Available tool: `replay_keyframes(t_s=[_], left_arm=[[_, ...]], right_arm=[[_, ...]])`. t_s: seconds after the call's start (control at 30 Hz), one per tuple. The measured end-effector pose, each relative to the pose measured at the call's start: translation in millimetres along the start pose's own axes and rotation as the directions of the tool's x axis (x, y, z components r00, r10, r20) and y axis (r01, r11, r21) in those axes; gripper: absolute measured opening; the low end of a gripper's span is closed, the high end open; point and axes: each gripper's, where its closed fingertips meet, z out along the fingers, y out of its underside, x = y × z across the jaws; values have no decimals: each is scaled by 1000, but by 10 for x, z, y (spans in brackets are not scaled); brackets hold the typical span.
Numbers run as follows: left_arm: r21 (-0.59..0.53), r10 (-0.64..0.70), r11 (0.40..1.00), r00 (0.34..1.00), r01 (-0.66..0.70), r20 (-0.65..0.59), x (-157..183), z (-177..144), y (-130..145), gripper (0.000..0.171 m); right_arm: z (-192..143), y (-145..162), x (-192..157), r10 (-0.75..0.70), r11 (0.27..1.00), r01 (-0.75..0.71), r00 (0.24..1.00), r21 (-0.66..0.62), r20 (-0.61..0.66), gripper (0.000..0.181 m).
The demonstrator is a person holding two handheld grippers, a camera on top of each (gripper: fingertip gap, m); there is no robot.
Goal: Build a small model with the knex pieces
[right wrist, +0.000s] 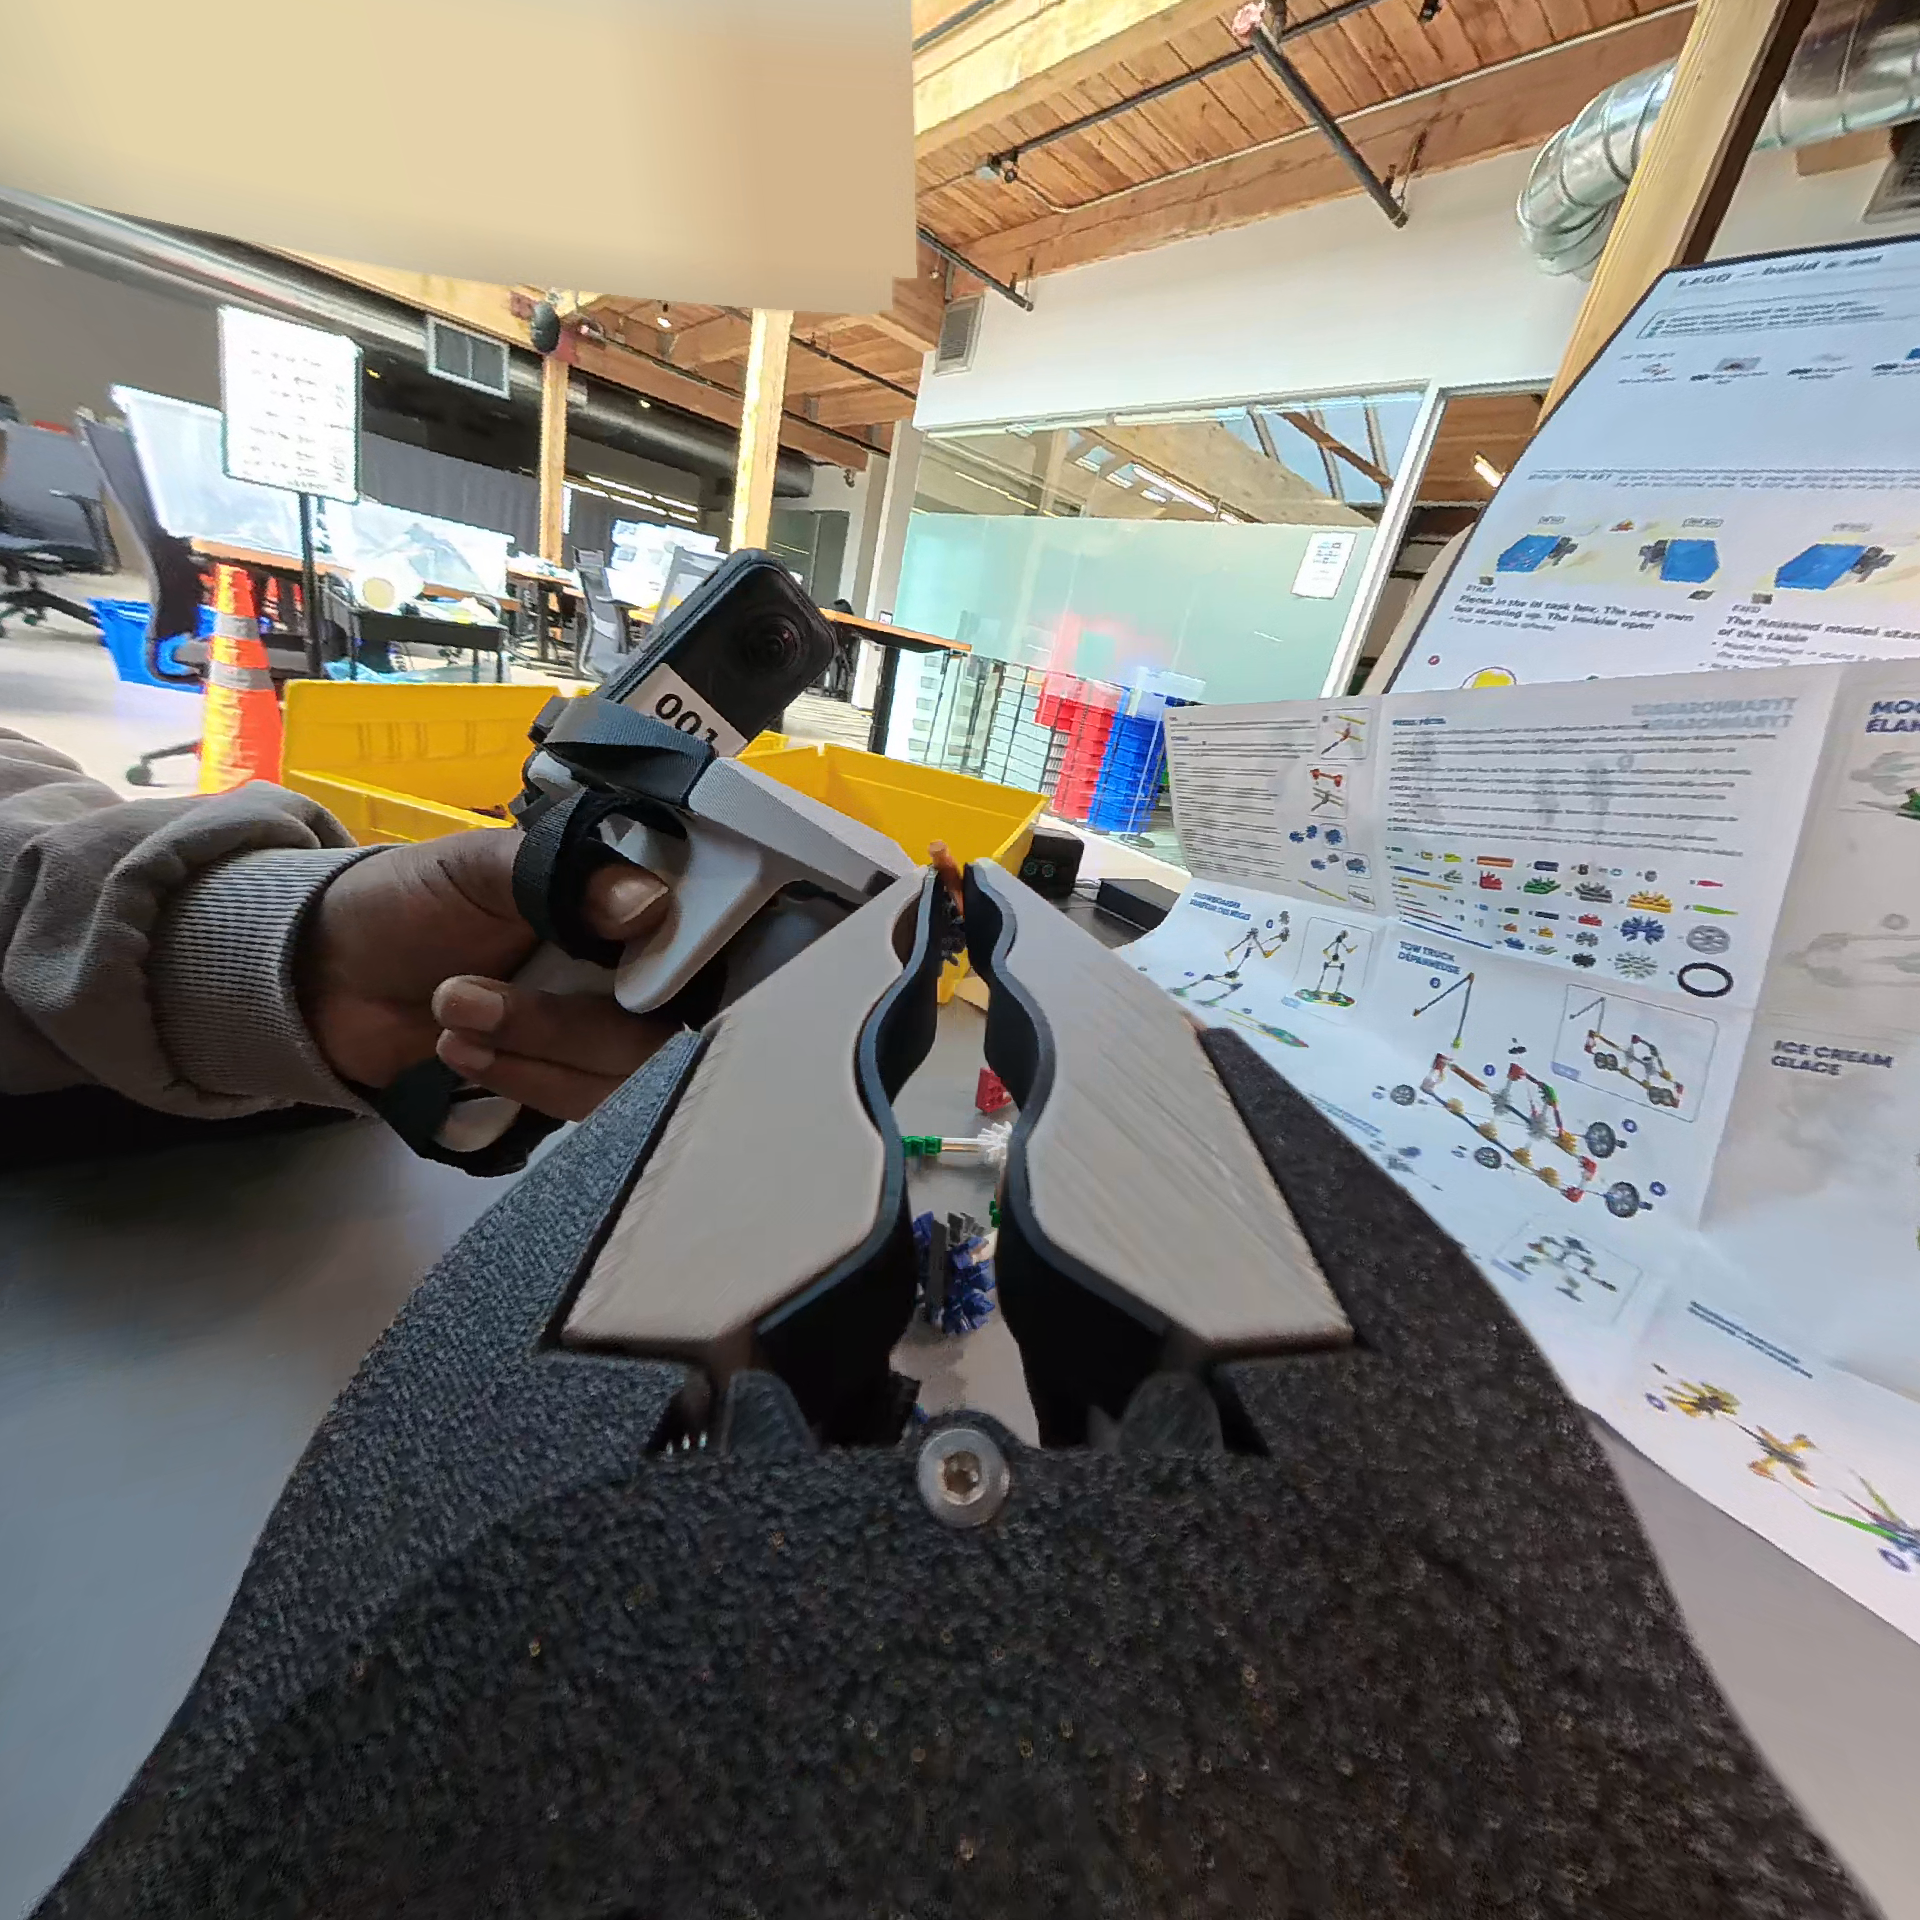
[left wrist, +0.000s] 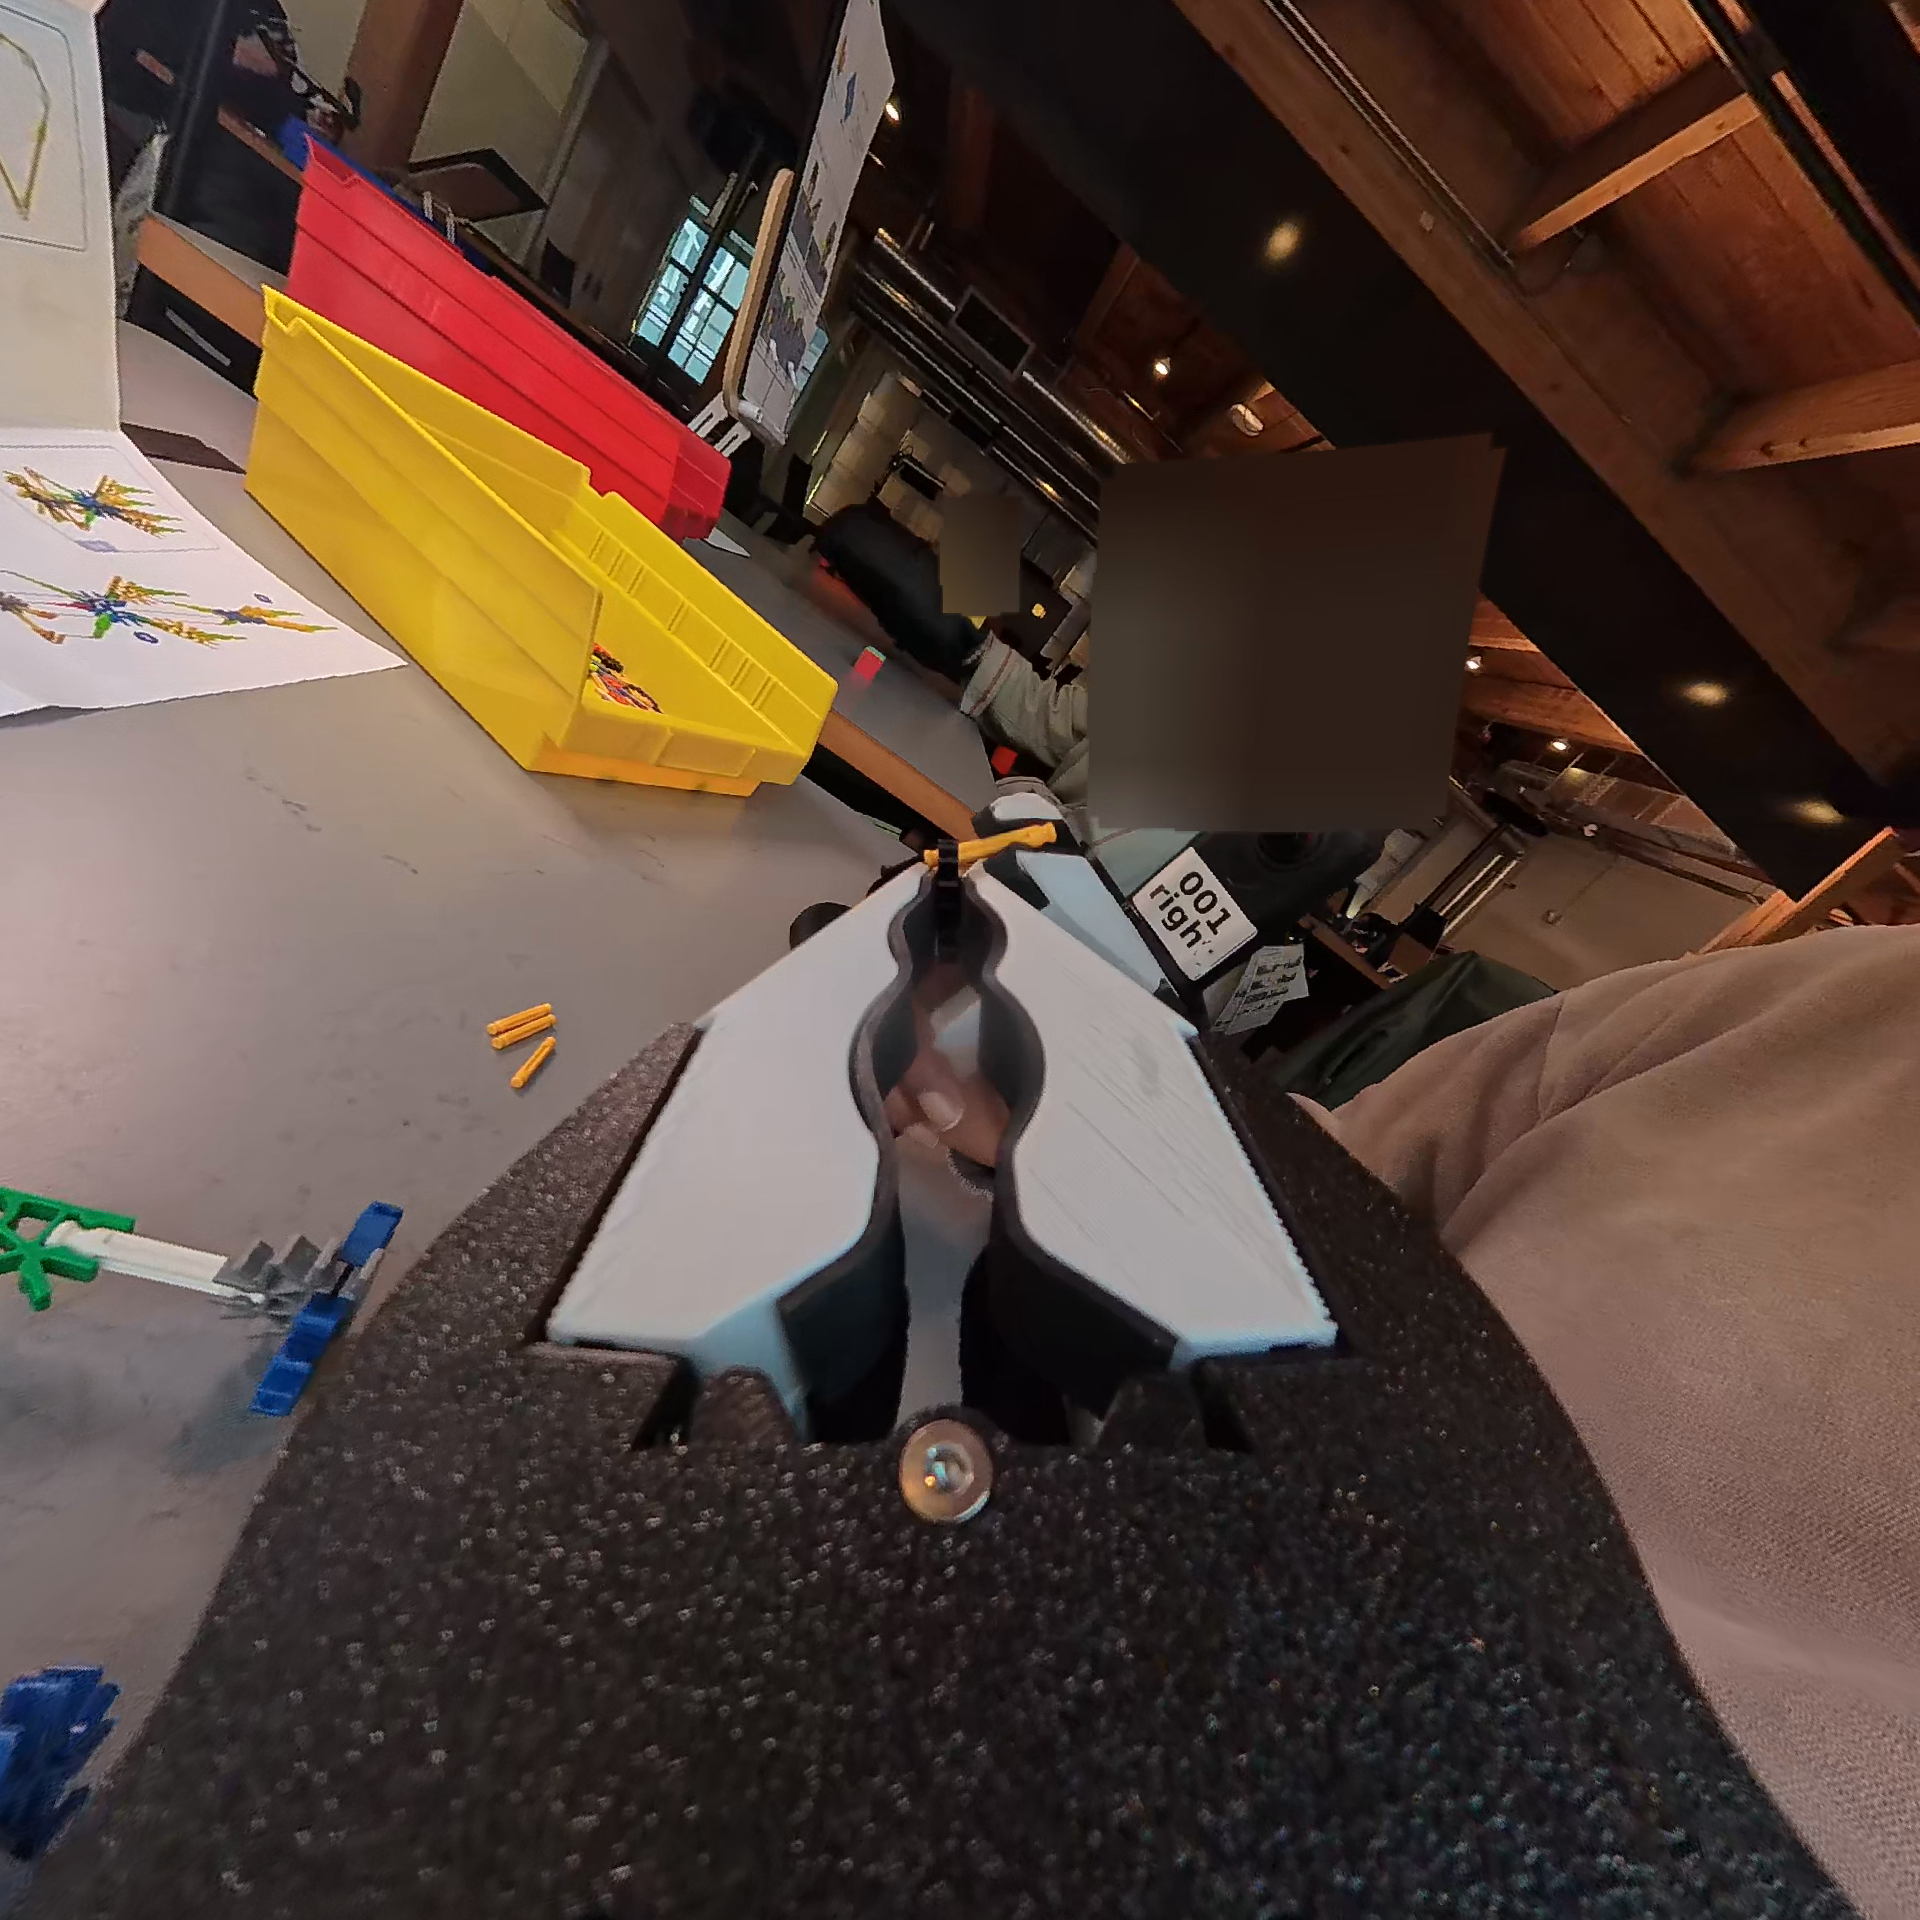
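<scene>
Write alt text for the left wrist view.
The left gripper, raised above a grey table, pinches a black connector with a yellow rod. Three loose yellow rods, a yellow bin and a red bin sit behind.

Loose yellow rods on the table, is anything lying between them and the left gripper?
Nothing visible does: only bare grey table lies between the left gripper and the three loose yellow rods. The gripper is raised above the table, though, and its jaws are shut on a black connector joined to a yellow rod.
</scene>
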Motion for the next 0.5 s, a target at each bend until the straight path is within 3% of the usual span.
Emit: replay_keyframes(t_s=[0.5], left_arm=[[-26,82,996,997,-82,-16,46,39,92,0]], right_arm=[[-102,33,-85,210,977,-201,964,-72,161,1]])
